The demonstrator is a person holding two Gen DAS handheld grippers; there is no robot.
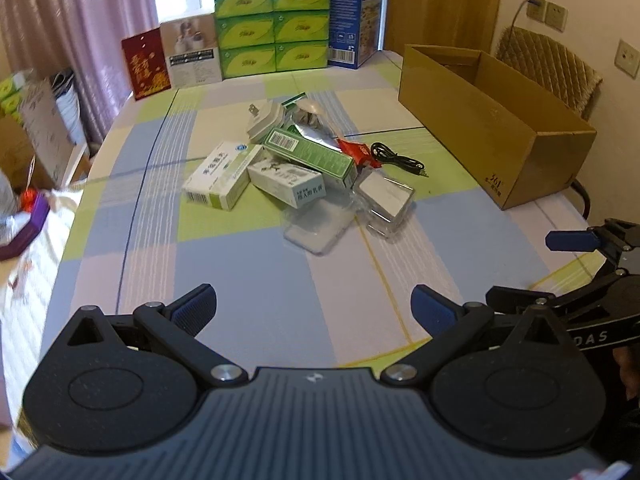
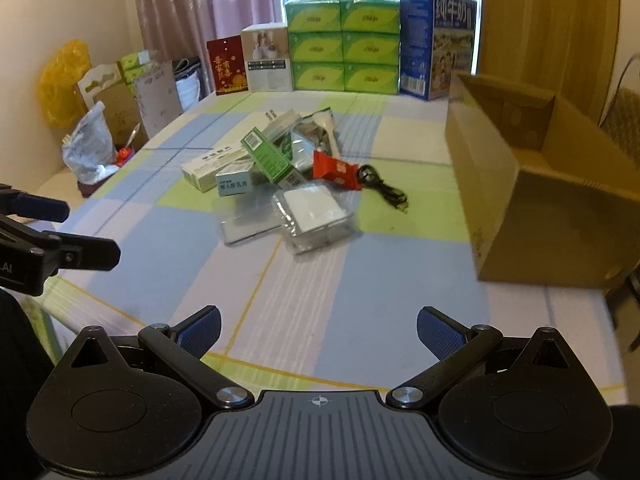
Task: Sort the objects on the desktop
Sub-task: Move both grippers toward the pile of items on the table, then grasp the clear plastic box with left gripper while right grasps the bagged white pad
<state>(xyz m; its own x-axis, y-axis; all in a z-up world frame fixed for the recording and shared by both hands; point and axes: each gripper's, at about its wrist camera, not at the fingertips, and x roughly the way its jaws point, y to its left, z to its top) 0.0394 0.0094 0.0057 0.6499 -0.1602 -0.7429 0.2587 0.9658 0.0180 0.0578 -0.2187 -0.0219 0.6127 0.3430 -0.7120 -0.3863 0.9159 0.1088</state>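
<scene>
Two hand-held grippers appear in the left wrist view. The left hand-held gripper (image 1: 313, 306) sits low over the worktop (image 1: 248, 280), fingers spread wide, holding nothing. The right hand-held gripper (image 1: 576, 256) shows at the right edge; its opening cannot be judged here. A pile lies mid-worktop, well ahead of both: a white medicine box (image 1: 222, 176), a second white box (image 1: 288, 184), a green box (image 1: 312, 154) lying across them, a white plug adapter (image 1: 266, 118), a red packet (image 1: 358, 152), a black cable (image 1: 398, 160) and clear plastic cases (image 1: 384, 200). An open cardboard box (image 1: 492, 128) stands to the pile's right.

In the right wrist view, the right hand-held gripper (image 2: 319, 332) is also spread wide and empty. The pile (image 2: 288, 176) lies ahead, the cardboard box (image 2: 540, 184) just to the right. Green tissue packs (image 2: 342, 46) are stacked at the far edge.
</scene>
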